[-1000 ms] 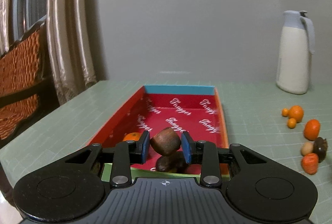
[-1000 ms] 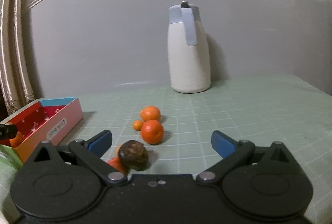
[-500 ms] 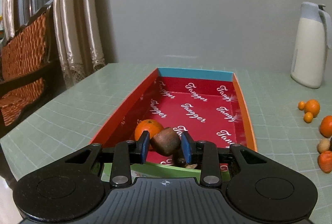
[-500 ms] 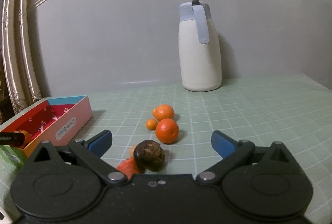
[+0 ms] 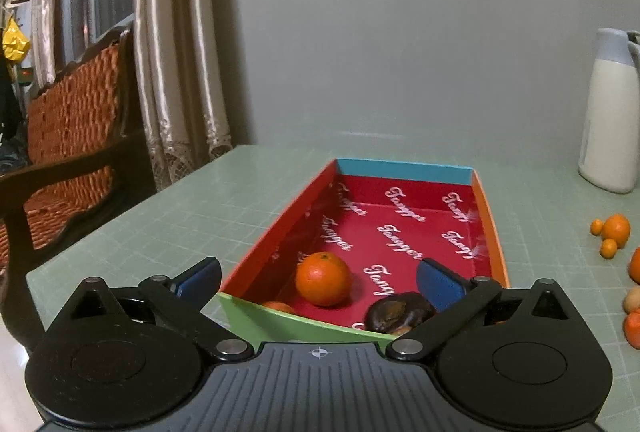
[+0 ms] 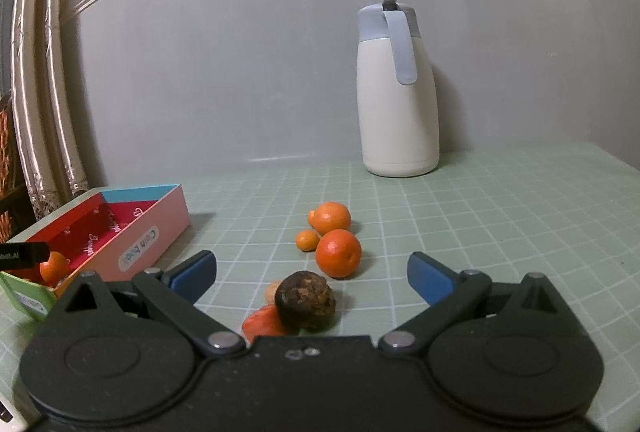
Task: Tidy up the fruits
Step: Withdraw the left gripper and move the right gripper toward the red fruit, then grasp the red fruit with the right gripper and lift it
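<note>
My left gripper (image 5: 318,278) is open and empty above the near end of the red box (image 5: 404,167). In the box lie an orange (image 5: 323,279), a dark brown fruit (image 5: 400,316) by my right finger, and part of another orange fruit (image 5: 280,308) at the near wall. My right gripper (image 6: 310,274) is open and empty, just behind a dark brown fruit (image 6: 306,300) on the table. A red-orange fruit (image 6: 262,324) touches it. Oranges (image 6: 338,253) (image 6: 331,218) and a small kumquat (image 6: 307,240) lie farther off.
A white jug with a grey lid (image 6: 394,91) stands at the back by the wall. The box shows at the left in the right wrist view (image 6: 120,232). A wicker chair (image 5: 68,135) and curtains (image 5: 176,51) stand beyond the table's left edge.
My left gripper has opened and let go of the dark brown fruit, which now lies in the box. My right gripper has drifted slightly left and stays open.
</note>
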Demonstrator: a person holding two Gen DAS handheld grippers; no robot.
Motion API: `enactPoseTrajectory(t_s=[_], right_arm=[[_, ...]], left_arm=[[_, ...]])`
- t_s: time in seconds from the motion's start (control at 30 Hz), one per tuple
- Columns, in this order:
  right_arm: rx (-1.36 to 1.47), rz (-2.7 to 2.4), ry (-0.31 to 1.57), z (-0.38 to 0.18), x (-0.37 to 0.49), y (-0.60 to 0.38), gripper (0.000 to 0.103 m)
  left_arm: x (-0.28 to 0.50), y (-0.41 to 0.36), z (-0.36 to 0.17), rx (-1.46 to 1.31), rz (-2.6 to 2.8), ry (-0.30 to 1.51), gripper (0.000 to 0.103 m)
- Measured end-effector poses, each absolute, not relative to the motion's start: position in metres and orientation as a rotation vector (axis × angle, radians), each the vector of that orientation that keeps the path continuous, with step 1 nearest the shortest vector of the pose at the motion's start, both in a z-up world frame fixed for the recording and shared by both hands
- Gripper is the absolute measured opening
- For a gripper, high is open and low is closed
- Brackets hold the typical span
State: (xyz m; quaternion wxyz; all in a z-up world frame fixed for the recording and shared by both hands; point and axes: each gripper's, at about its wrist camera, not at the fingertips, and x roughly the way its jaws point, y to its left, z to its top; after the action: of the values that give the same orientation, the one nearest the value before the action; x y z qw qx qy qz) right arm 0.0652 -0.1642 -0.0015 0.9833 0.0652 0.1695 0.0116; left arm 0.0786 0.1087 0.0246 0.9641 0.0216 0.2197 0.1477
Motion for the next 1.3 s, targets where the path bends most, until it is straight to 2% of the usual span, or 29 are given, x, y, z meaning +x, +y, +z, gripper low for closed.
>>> enactPoseTrajectory(t_s=[0.9,1.1,1.23,1.3], right_arm=[[0.102,0.070,0.322,0.001,0.062,-0.148,0.101],[0.082,0.098,0.345,-0.002,0.065,-0.136,0.097],[0.069,0.101,0.365,-0.005,0.067,-0.129,0.082],[0.078,0.099,0.391,-0.008,0.070,-0.127,0.081]], left_arm=[[0.044,0.141,0.026,0.043,0.342,0.436,0.103],[0.038,0.151,0.026,0.041,0.376,0.431,0.103],[0.036,0.160,0.026,0.027,0.402,0.431,0.103],[0.035,0.164,0.026,0.017,0.413,0.432,0.103]])
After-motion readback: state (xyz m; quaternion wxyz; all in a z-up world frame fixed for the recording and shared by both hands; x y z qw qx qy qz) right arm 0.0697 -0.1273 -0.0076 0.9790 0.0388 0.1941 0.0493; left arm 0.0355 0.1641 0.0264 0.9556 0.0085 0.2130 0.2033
